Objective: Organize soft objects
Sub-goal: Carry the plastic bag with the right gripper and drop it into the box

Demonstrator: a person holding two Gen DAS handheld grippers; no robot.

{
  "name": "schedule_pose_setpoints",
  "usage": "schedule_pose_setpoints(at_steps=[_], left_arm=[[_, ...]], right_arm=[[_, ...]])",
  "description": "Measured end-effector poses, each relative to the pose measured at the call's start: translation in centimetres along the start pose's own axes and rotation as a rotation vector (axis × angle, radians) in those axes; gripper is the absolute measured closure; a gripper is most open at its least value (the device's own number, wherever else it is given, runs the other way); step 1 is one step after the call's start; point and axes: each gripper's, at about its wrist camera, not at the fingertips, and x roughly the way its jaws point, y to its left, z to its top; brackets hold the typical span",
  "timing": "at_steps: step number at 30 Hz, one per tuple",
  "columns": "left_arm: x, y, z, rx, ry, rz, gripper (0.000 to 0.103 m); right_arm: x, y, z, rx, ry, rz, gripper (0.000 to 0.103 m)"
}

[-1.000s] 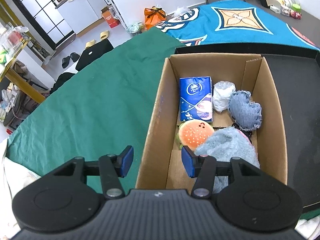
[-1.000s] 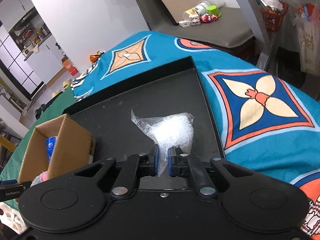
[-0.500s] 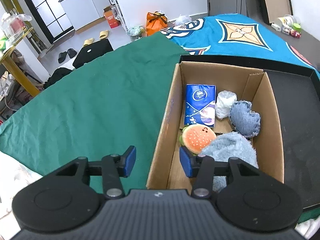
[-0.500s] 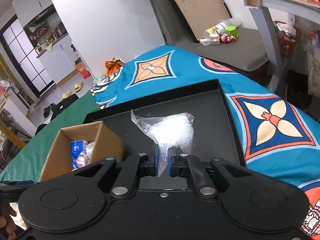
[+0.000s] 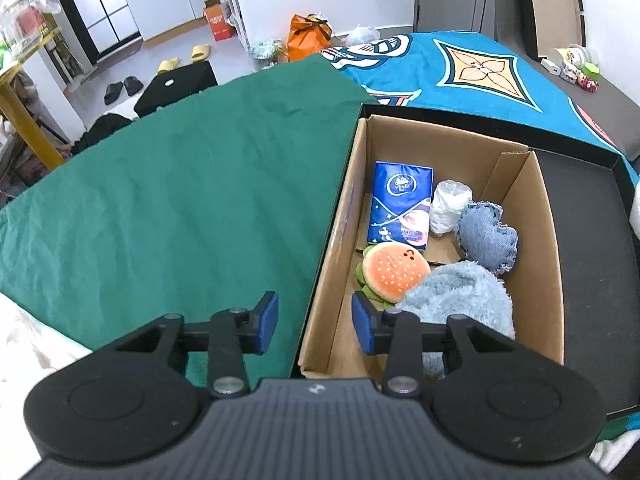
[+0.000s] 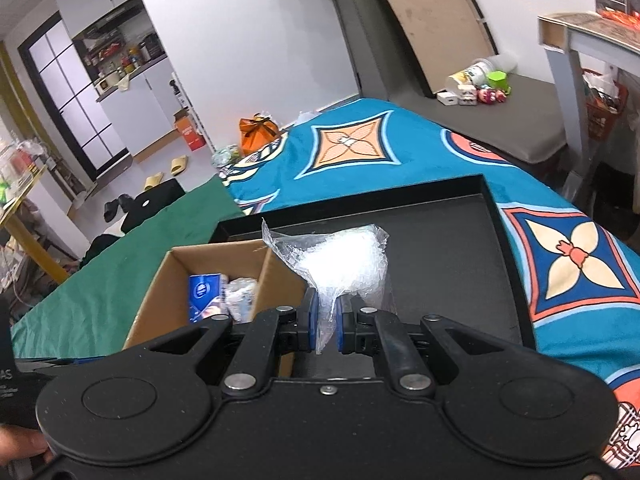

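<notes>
My right gripper [image 6: 325, 322] is shut on a clear plastic bag of white stuffing [image 6: 340, 264] and holds it above the black tray [image 6: 448, 240], just right of the cardboard box [image 6: 276, 276]. My left gripper [image 5: 315, 322] is open and empty, straddling the near left wall of the box [image 5: 332, 240]. Inside the box lie a blue tissue pack [image 5: 402, 204], a white roll [image 5: 450, 206], a denim heart pillow [image 5: 486, 236], a burger plush [image 5: 394, 270] and a light blue fluffy cloth [image 5: 460, 296].
The box sits at the left end of the black tray [image 5: 592, 240]. A green cloth [image 5: 180, 200] covers the surface to the left, a teal patterned blanket [image 6: 572, 256] lies right and behind. Floor clutter and an orange bag [image 5: 310, 36] are far back.
My right gripper has lifted the bag and carried it left, so the box now shows closer and larger in its view. My left gripper has drawn back slightly and stayed open.
</notes>
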Motion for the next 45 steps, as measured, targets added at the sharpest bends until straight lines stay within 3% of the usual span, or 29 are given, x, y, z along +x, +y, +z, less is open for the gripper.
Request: schedule_pose_setpoints(at_steps=[12, 17, 35, 37, 39, 40, 45], left_arm=[[1.0, 1.1, -0.1, -0.027, 0.024, -0.067, 0.077], [1.7, 1.8, -0.1, -0.053, 0.051, -0.099, 0.091], [2.3, 3.2, -0.2, -0.085, 0.047, -0.181, 0.092], [2.3, 3.4, -0.2, -0.089, 0.048, -0.186, 0.092], [2.4, 3.5, -0.2, -0.093, 0.047, -0.191, 0.092], [2.4, 3.5, -0.2, -0.095, 0.048, -0.194, 0.092], [2.3, 3.2, -0.2, -0.090, 0.041, -0.180, 0.092]], right_arm=[[0.5, 5.1, -0.2, -0.081, 0.020, 0.032, 0.094], [0.7, 6.9, -0.4, -0.109, 0.025, 0.036, 0.094], [1.7, 12.0, 0.0, -0.168, 0.027, 0.096, 0.093], [1.8, 12.4, 0.0, -0.189, 0.026, 0.098, 0.087], [2.2, 12.3, -0.1, -0.191, 0.054, 0.047, 0.053], [2.1, 11.9, -0.2, -0.173, 0.053, 0.035, 0.048], [1.7, 10.2, -1.0, -0.135, 0.071, 0.026, 0.048]])
